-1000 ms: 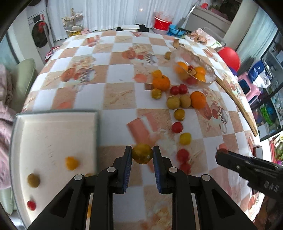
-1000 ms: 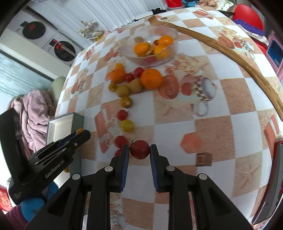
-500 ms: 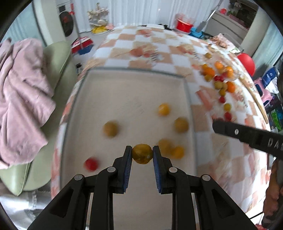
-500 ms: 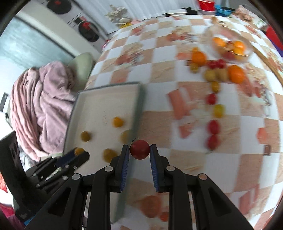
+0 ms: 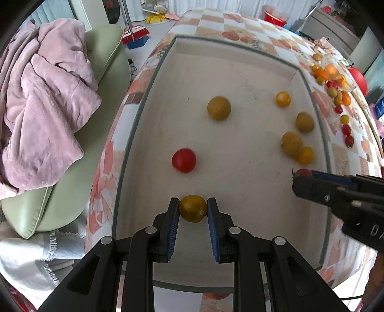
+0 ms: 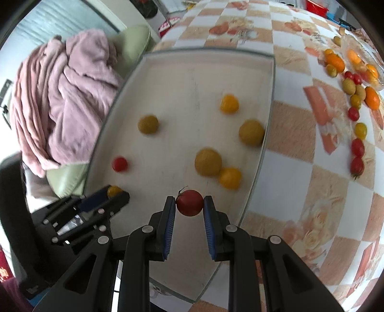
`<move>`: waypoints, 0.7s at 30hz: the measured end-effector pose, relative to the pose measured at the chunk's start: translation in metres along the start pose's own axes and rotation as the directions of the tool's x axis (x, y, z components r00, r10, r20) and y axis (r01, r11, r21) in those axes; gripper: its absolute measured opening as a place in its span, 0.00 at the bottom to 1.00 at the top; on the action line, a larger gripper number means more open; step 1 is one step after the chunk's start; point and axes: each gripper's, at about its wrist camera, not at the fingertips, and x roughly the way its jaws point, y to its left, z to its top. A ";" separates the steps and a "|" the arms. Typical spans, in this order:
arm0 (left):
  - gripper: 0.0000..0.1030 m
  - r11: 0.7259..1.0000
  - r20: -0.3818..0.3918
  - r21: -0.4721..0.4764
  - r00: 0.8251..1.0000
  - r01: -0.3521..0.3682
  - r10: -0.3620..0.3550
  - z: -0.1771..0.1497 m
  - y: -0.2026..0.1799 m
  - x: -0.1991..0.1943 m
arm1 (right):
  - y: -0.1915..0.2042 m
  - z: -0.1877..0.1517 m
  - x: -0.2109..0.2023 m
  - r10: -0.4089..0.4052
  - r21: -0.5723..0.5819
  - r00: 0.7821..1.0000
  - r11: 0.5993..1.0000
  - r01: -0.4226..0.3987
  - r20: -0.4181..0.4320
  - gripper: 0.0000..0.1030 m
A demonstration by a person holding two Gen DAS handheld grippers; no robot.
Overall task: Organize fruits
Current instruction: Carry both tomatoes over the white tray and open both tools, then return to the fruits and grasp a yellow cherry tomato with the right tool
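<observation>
Both grippers have been carried from above the desk to above the tray [image 5: 240, 79]. A yellow tomato [image 5: 192, 208] is pinched by the left gripper [image 5: 193, 211], a red tomato [image 6: 189, 202] by the right gripper [image 6: 189, 206]. Light, smooth, easily bruised skins are judged; mid-body holds suit.

a crumpled pink blanket [image 5: 40, 96] lies draped over a pale green cushioned seat [image 5: 60, 182], a grey fringed cloth [image 5: 40, 261] sits below them, a red-and-blue broom head [image 5: 135, 38] rests on the floor, and a red basin [image 5: 274, 16] stands beyond the checkered tablecloth [image 6: 300, 148].
</observation>
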 end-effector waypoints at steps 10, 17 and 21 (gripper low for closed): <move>0.24 1.000 -0.002 0.029 1.000 -0.008 0.008 -0.001 -0.004 0.001 | -0.002 -0.002 0.014 -0.030 -0.006 0.999 1.000 0.030 -0.025 0.27; 0.76 0.999 0.039 0.021 0.998 -0.042 0.042 -0.002 -0.001 -0.004 | 0.003 0.001 0.007 0.011 0.008 1.000 1.000 -0.011 0.001 0.53; 0.76 0.998 0.029 0.036 0.998 -0.048 0.047 0.000 -0.002 -0.005 | 0.000 0.003 -0.008 0.033 0.022 0.999 0.999 -0.034 0.041 0.70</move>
